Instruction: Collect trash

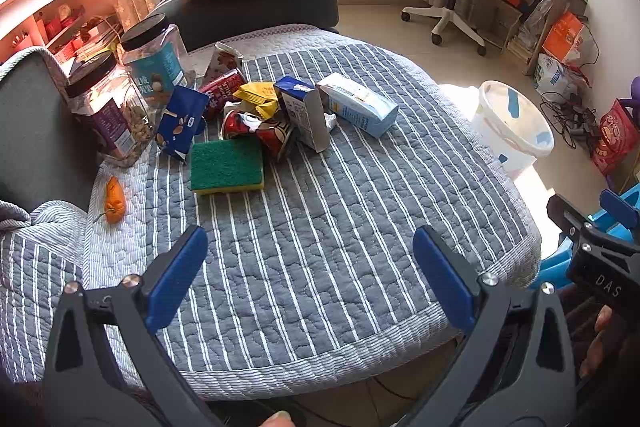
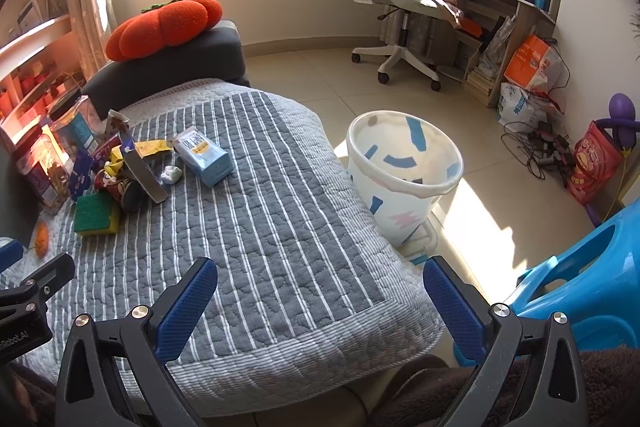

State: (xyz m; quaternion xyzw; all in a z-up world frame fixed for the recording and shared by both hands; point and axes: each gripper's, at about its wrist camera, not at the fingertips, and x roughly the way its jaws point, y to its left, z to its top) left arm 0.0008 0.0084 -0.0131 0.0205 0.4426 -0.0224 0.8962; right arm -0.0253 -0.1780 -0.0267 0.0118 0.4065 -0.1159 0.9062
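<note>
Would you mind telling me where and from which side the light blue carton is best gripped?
Grip the light blue carton across its long flat sides near the middle, coming down from above with the open right hand-held gripper. It lies on its side on the quilt, apart from the pile, so its right and near sides look free.

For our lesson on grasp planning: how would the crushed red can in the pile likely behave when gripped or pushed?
The crushed red can looks dented and probably empty, so likely light. Its crumpled walls may give further under the jaws. Flattened, and leaning against the green sponge, it seems unlikely to roll.
</note>
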